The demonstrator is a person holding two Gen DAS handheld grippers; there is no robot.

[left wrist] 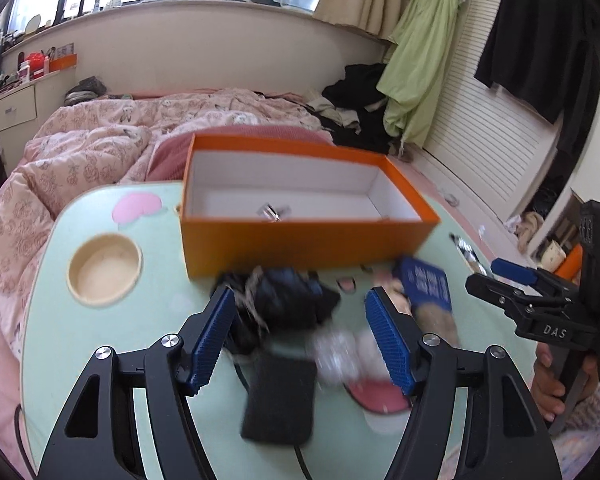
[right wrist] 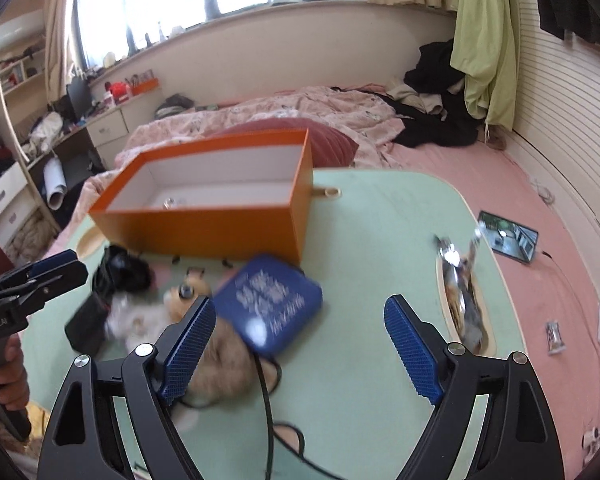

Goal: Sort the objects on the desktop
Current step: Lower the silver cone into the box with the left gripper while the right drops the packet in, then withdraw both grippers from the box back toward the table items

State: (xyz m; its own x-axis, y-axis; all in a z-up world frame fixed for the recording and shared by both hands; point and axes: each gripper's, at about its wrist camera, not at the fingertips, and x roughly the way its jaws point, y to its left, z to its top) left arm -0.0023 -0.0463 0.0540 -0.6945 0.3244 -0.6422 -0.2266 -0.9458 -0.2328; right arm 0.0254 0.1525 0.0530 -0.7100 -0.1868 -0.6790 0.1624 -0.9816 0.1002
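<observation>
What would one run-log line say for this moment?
left gripper: open, empty | right gripper: open, empty | orange box: nearly empty | blue case, black bundle: still on table

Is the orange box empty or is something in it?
Nearly empty. The orange box stands open, its white floor bare but for one small shiny thing, too blurred to name.

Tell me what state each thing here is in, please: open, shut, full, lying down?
Orange box: lid off, upright, nearly empty, one small shiny item inside.
Blue case: shut, tilted, resting on the plush toy.
Black pouch: lying flat on the table.
Tablet: screen lit, on the bed.
Left hand-held gripper: open, holding nothing.
Right hand-held gripper: open, holding nothing.
</observation>
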